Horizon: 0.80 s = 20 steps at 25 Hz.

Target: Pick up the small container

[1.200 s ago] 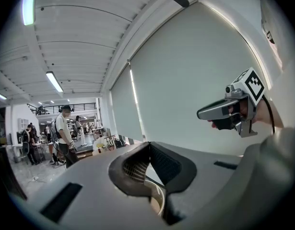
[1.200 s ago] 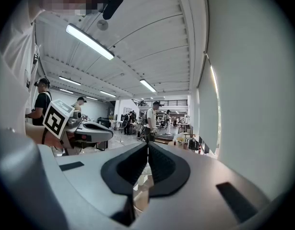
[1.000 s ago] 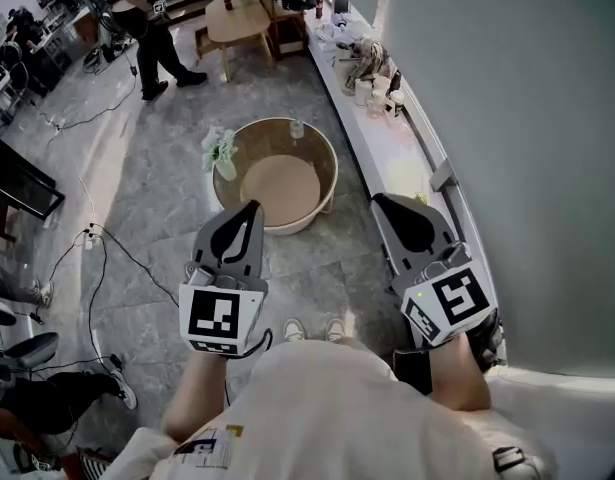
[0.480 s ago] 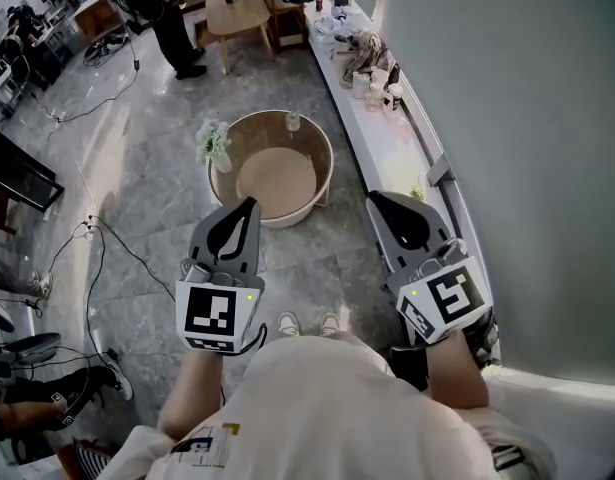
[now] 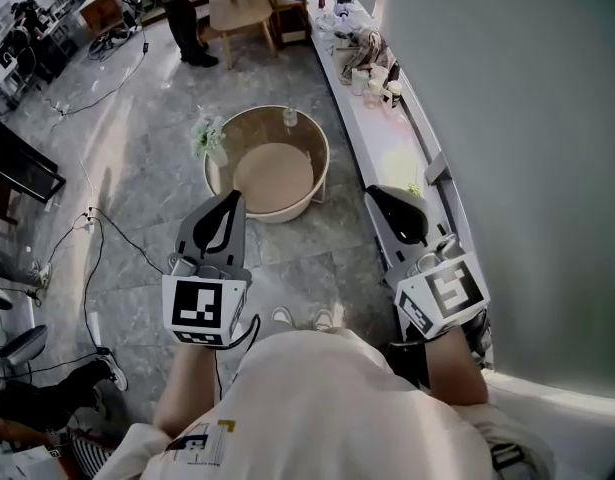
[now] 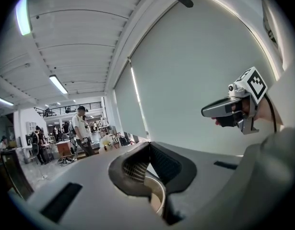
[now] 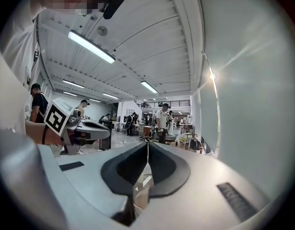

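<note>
When looking down from the head view, saw the small container (image 5: 290, 117) upright on the far rim of the round table (image 5: 324, 163), touching nothing else on it. Could not tell its material or contents at such a small size. Noted a plant (image 5: 209, 138) with pale flowers at the left edge of the same table, well apart from the container. Saw a tan lower shelf through the top of the table.

Found both grippers well apart from the container, on the near side of the table. Saw the left gripper (image 5: 234, 196) over the grey stone floor (image 5: 147, 168), its tip pointing at the near left rim. Found the right gripper (image 5: 377, 194) further right, over the white ledge (image 5: 387, 153) that ran along the wall (image 5: 507, 118). Read the jaws of each in its own gripper view: pressed together, pad against pad, with nothing held between them.

Between the grippers and the container, saw the near rim and the whole width of the table top.

Further out, noted black cables (image 5: 92, 233) across the floor to the left. Saw cups (image 5: 372, 76) and other small things crowded on the far part of the ledge. Beyond the round table, made out a low wooden table (image 5: 239, 13) and a person (image 5: 182, 18) standing beside it.
</note>
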Available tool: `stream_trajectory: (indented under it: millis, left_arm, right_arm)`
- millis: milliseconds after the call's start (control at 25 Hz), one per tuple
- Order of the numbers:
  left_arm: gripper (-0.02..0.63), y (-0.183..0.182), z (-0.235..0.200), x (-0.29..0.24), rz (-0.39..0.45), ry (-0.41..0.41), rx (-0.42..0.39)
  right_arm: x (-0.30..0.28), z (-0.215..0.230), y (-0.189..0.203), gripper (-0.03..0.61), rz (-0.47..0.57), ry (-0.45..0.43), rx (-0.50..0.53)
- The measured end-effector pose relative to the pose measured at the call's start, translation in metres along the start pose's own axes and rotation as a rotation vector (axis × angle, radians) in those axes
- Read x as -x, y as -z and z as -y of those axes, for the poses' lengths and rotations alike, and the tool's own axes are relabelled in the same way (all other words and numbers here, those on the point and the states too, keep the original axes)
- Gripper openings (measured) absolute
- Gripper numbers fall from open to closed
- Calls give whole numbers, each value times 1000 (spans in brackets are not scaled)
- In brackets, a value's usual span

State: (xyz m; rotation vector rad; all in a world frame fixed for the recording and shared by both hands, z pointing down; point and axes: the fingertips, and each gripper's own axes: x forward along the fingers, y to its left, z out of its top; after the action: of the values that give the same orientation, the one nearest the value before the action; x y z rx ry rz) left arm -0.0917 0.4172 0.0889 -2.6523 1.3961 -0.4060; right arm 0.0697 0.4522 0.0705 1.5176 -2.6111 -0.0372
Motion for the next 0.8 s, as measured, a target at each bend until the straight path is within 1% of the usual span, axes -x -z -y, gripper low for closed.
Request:
stream_trajectory:
  millis: [360, 800]
  left_arm:
    - [8, 9, 19, -1, -17, -8, -7]
    - [8, 14, 8, -30, 3, -25, -10]
  right_arm:
    - [11, 5, 12, 11, -4, -22, -10]
    - [-20, 28, 22, 11, -1, -35, 3]
